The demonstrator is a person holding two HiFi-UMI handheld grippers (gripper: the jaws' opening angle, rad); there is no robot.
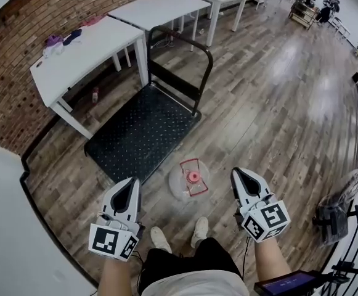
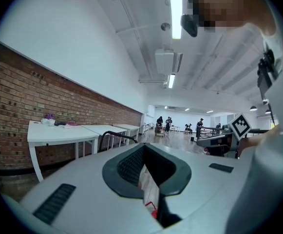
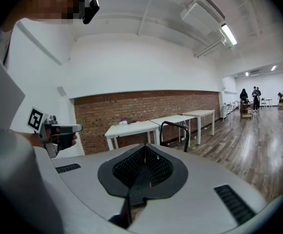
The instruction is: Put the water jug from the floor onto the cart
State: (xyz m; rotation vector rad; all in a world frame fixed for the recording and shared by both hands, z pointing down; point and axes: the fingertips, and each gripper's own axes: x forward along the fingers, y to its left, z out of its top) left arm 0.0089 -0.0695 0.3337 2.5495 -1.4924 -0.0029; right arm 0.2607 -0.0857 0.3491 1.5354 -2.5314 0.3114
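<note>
Water jug stands on the floor, red cap up, at 6 o'clock of the cart and near its edge. Left claw is at the jug's 8 o'clock, open a narrow slit, empty. Right claw is at 3 o'clock, closed, empty. They flank the jug, likely because it's round and needs a two-sided squeeze. Right must widen first.
</note>
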